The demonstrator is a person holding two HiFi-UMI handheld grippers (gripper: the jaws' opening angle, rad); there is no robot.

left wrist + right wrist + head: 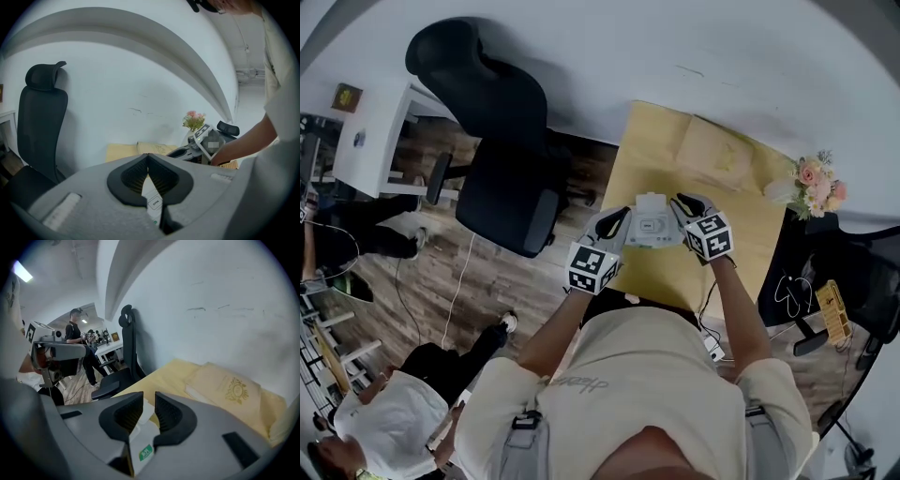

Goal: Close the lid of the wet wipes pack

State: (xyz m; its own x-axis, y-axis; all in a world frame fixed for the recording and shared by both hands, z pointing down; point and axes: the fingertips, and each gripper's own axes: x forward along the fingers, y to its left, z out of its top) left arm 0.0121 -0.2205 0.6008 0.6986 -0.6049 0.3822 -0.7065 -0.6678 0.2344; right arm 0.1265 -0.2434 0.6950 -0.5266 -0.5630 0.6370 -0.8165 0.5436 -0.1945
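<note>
Table (pixel 656 155) (pixel 122 151) (pixel 173 373): yellow top, its far edge against a white wall.
Pack (pixel 652 228) (pixel 153 199) (pixel 140 446): white, at the table's near middle, one gripper at each of its ends. Whether it rests on the table or hangs just above it cannot be told.
Lid (pixel 650 201): a pale flap that looks raised on the pack's side toward the table's far edge. It is too small to be sure.
Left gripper (pixel 617 223) (pixel 148 157): over the table's near left part. Its jaws are pressed together at the tips and pinch a thin end of the pack. A small label reading OPEN shows just below the pads.
Right gripper (pixel 686 208) (pixel 149 404): over the table's near right part. Its jaws are drawn in to a narrow slot, with the pack's other end, which has a green label, held between the pads.
Bag (pixel 712 155) (pixel 229 385): flat and pale yellow with a gold emblem, lying on the table's far part near the wall.
Flowers (pixel 816 183) (pixel 194 119): a pink bunch at the table's far right corner.
Chair (pixel 502 141) (pixel 40 122) (pixel 126 348): black with a high back, on the wood floor off the table's left side.
Bystander (pixel 394 422): in a white top, low on the floor, well off the table's near left.
</note>
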